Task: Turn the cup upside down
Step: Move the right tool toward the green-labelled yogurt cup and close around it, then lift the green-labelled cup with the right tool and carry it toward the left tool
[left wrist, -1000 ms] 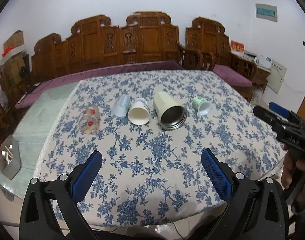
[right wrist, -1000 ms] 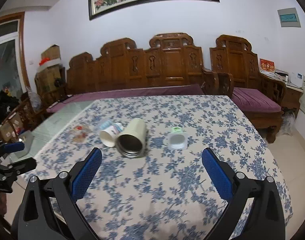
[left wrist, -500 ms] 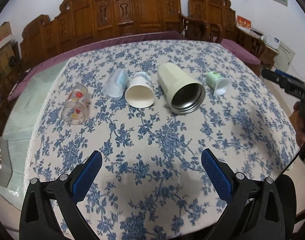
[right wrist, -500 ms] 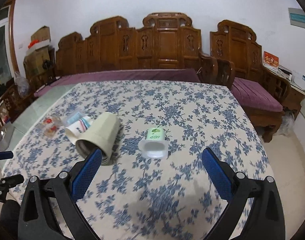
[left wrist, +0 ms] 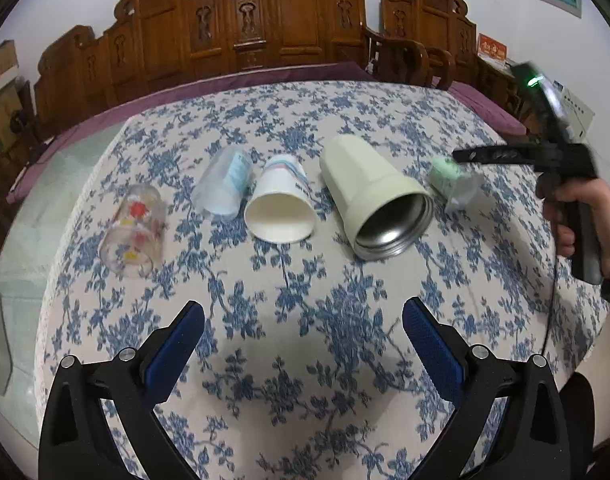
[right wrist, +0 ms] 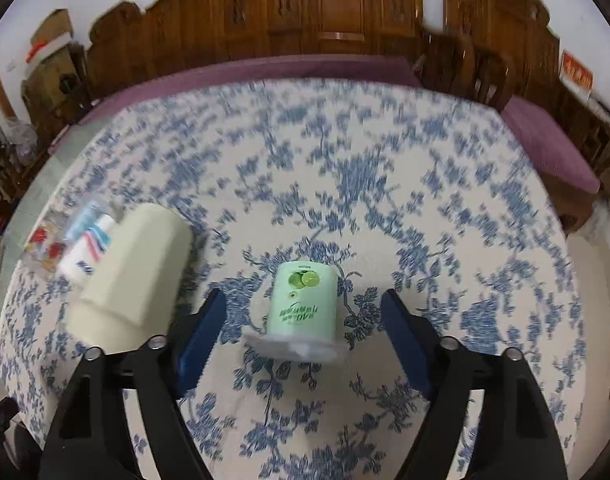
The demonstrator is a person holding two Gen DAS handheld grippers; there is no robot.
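Note:
Several cups lie on their sides in a row on the floral tablecloth (left wrist: 305, 320). From left: a clear printed glass (left wrist: 133, 230), a clear plastic cup (left wrist: 225, 184), a white paper cup (left wrist: 281, 204), a large cream tumbler (left wrist: 375, 192) with a metal inside, and a small green cup (left wrist: 453, 184). My right gripper (right wrist: 303, 320) is open and hangs over the green cup (right wrist: 305, 304), which lies between its fingers with the white rim toward me. My left gripper (left wrist: 303, 328) is open and empty, well short of the row.
Carved wooden benches (left wrist: 265, 28) with purple cushions stand behind the table. The cream tumbler (right wrist: 133, 276) lies just left of my right gripper's left finger. The hand on the right gripper (left wrist: 585, 216) shows at the table's right edge.
Both grippers have moved forward over the table. My right gripper has come down over the green cup, which now lies between its open fingers.

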